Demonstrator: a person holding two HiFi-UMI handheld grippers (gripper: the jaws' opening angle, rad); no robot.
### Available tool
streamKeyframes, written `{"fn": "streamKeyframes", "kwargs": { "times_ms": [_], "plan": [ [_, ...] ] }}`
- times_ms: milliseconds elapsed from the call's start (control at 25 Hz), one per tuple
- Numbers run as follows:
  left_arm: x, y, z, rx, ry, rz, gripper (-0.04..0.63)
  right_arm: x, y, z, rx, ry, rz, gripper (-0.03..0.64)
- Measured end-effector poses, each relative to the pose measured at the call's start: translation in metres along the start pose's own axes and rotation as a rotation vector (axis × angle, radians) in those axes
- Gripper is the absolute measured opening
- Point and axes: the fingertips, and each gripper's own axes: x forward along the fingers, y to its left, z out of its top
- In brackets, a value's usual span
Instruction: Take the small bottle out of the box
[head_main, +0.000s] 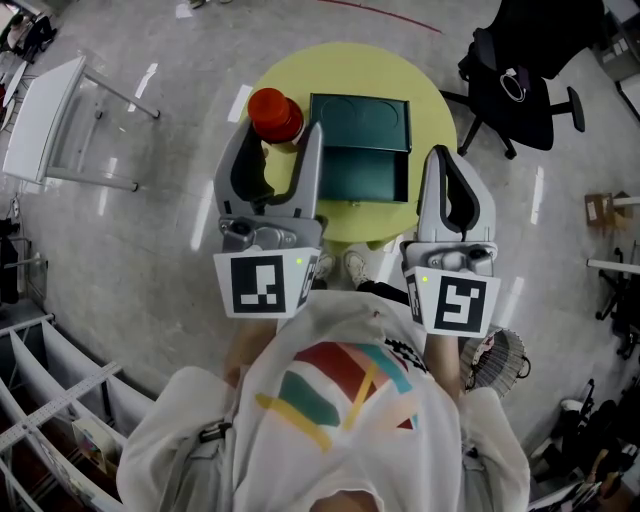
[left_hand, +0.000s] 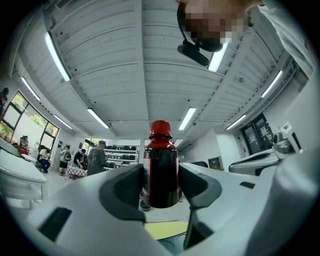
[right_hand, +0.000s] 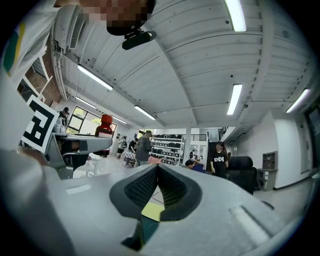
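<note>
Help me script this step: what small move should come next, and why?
Probably lower the left gripper to stand the dark, red-capped small bottle on the round yellow table, beside the open dark-green box: its jaws clamp the bottle, already outside the box.

A round yellow-green table (head_main: 350, 68) stood at the upper middle of the frame, bearing an open dark green box (head_main: 360, 150). The left gripper (head_main: 277, 138) held a red-capped small bottle (head_main: 275, 112) between its jaws, just left of the box. The right gripper (head_main: 441, 160) hung at the box's lower right. A black office chair (head_main: 522, 88) sat at upper right.
</note>
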Motion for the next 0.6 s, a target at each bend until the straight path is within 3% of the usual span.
{"fn": "streamKeyframes", "kwargs": {
  "times_ms": [600],
  "plan": [
    [-0.0039, -0.0017, 0.0077, 0.001, -0.012, -0.002, 0.218, -0.0055, -0.0003, 0.0055, -0.016, -0.005, -0.007, 0.003]
  ]
}}
